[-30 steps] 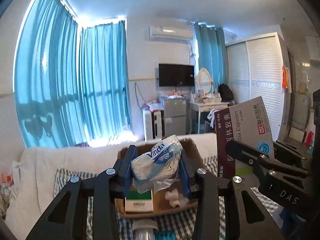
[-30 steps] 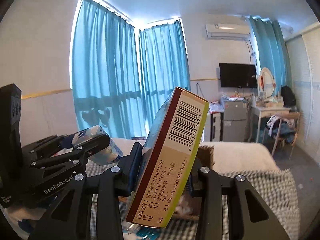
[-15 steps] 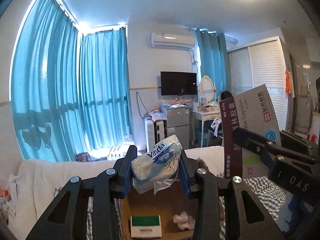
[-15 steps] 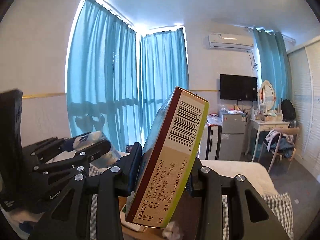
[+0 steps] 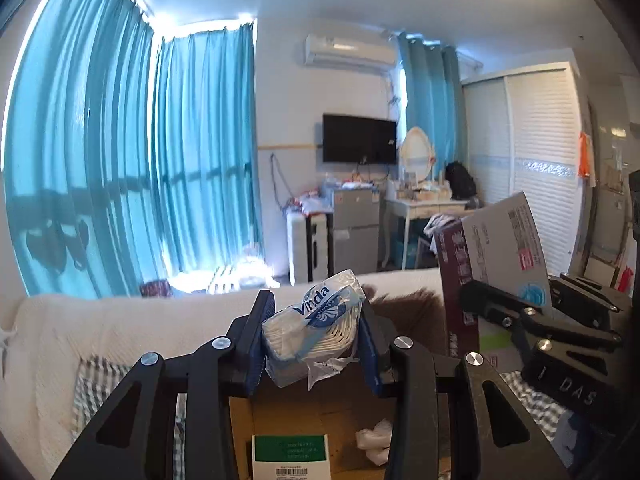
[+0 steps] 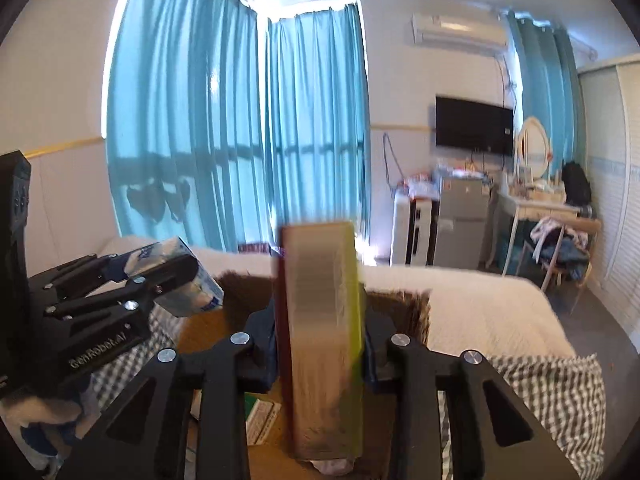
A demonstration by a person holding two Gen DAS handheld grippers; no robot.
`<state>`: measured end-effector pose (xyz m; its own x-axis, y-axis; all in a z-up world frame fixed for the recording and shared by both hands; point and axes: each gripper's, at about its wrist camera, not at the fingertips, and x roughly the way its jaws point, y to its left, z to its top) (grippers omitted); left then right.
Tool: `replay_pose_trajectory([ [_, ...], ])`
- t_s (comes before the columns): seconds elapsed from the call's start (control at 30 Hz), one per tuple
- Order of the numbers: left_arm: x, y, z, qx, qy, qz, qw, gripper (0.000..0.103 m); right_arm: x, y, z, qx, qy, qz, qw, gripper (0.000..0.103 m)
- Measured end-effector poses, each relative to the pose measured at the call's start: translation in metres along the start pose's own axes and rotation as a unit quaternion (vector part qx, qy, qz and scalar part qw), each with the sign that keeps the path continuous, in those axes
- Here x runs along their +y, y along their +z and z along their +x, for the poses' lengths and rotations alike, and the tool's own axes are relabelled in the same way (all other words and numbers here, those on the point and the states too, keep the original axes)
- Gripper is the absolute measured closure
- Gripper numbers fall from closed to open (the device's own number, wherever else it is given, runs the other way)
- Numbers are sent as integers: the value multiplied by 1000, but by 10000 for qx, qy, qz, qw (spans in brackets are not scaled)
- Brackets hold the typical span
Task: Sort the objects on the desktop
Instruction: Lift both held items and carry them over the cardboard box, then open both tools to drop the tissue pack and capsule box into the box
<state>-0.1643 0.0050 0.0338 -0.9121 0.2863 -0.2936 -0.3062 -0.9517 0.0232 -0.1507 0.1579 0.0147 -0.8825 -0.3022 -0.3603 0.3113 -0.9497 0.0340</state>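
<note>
A soft, light tissue pack (image 5: pixel 312 332) is held squeezed between the pads of the left claw (image 5: pixel 312 340), above an open cardboard box (image 5: pixel 320 412) on the bed. It is judged crushable and best gripped across its middle. A stiff, light medicine carton (image 6: pixel 320 332) stands upright in the right claw (image 6: pixel 320 344), whose jaws are closing on its flat sides. Both claws are pointed slightly downward over the box.

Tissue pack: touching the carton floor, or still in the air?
Apart. In the left wrist view the tissue pack sits clamped between the left tongs, well above the carton floor.
</note>
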Motion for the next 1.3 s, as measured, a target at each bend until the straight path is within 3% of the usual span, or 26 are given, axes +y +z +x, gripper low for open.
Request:
replay_pose_trajectory([
  [0.37, -2, -36, 66, 810, -108, -113, 9966, 63, -22, -44, 83, 1271, -21, 214, 9917, 74],
  [0.57, -1, -62, 97, 1479, -154, -255, 9886, 63, -28, -56, 103, 1636, -54, 261, 9862, 74],
  [0.77, -1, -72, 105, 1725, -122, -305, 9845, 60, -33, -57, 101, 1710, -118, 351, 9846, 73],
  [0.87, 0, -72, 105, 1802, -82, -410, 9827, 50, -33, -50, 92, 1517, -155, 410, 9874, 66],
  [0.93, 0, -68, 104, 1777, -91, -461, 9830, 30, -34, -45, 83, 1389, -259, 437, 9890, 51],
  [1.0, 1, -61, 98, 1617, -29, -487, 9856, 16, -36, -38, 69, 1171, -380, 434, 9914, 44],
  [1.17, 0, -42, 74, 1205, 162, -472, 9915, 0, -39, -25, 38, 876, -483, 533, 9936, 32],
  [1.3, -2, -26, 56, 1013, 225, -462, 9935, 0, -35, -15, 16, 690, -585, 508, 9946, 19],
])
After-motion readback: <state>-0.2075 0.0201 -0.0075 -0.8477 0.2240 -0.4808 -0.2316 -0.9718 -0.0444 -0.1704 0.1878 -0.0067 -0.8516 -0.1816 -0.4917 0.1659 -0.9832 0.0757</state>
